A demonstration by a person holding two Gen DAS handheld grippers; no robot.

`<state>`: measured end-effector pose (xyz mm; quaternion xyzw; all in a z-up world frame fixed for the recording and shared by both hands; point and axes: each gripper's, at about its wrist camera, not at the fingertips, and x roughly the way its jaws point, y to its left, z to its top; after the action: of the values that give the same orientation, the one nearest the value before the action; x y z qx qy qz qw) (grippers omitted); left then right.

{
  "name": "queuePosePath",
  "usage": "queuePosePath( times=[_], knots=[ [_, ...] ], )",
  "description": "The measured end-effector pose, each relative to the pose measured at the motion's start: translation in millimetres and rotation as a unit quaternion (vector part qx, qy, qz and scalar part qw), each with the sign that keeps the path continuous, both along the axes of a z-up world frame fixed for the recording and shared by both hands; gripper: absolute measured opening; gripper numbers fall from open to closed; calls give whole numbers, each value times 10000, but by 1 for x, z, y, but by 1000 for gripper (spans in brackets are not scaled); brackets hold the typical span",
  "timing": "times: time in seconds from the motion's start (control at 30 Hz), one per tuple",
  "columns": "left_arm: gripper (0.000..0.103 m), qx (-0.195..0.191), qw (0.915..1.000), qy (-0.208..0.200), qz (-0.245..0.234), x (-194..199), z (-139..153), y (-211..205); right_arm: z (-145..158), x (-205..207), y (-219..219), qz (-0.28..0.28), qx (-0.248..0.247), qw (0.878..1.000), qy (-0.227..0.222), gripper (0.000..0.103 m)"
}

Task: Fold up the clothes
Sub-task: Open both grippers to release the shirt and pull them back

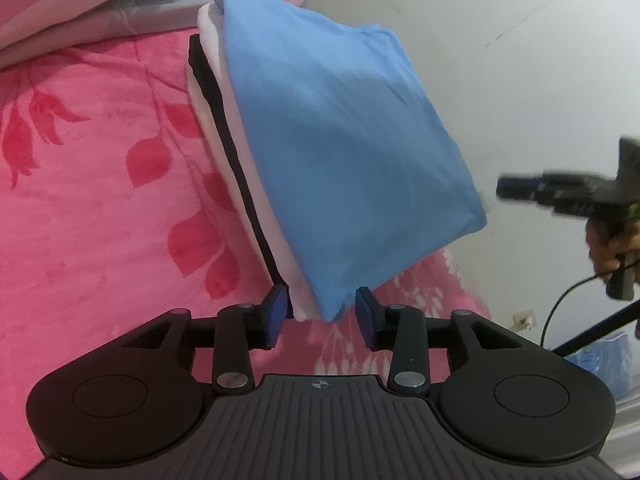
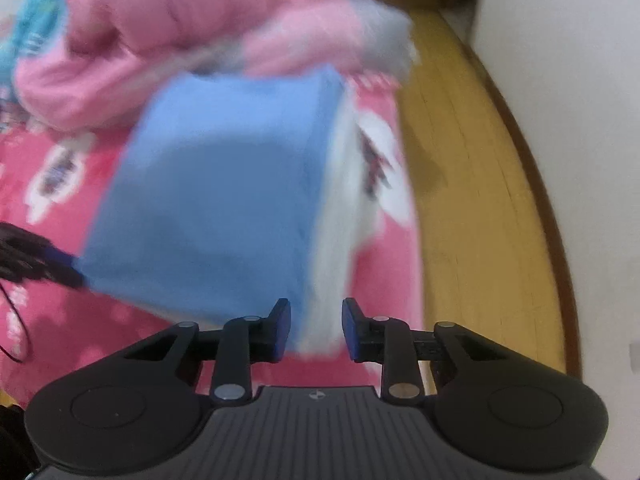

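the folded blue garment [image 1: 340, 140] lies on top of a stack of folded clothes [image 1: 224, 120], white and black layers under it, on a bed with a pink flowered blanket [image 1: 80, 200]. the left gripper [image 1: 322, 314] stands open at the stack's near corner, pads clear of the cloth. the right gripper [image 2: 316, 330], blurred, is open too around another corner, not pressing. a crumpled pink quilt [image 2: 180, 20] lies behind the stack.
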<state>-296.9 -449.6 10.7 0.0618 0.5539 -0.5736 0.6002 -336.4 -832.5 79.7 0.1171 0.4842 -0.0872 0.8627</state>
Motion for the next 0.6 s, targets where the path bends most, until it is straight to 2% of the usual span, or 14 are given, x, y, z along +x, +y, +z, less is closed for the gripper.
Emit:
queuePosePath(
  times=[0.07, 0.13, 0.17, 0.27, 0.4, 0.5, 0.6],
  knots=[
    [39, 91, 9999, -80, -17, -5, -1, -5, -4, 12, 6, 263, 32, 9995, -148, 28],
    [39, 197, 9995, -222, -93, -11, -1, -8, -18, 24, 10, 435, 7, 9990, -94, 28],
    [40, 232, 9992, -284, -132, -11, 0, -8, -29, 25, 8, 412, -88, 9990, 125, 25],
    [45, 300, 9986, -415, -159, -10, 9, -3, -35, 10, -11, -229, 124, 9989, 388, 22],
    [54, 333, 9979, -558, -41, -7, 28, 5, -3, -17, -7, -811, 237, 9962, 201, 22],
    [58, 326, 9976, -598, 116, -6, 44, 8, 10, -34, 9, -1275, 502, 9904, 193, 22],
    [59, 249, 9975, -620, 219, -4, 69, 16, 22, -44, 40, -1569, 565, 9857, 244, 23]
  ],
)
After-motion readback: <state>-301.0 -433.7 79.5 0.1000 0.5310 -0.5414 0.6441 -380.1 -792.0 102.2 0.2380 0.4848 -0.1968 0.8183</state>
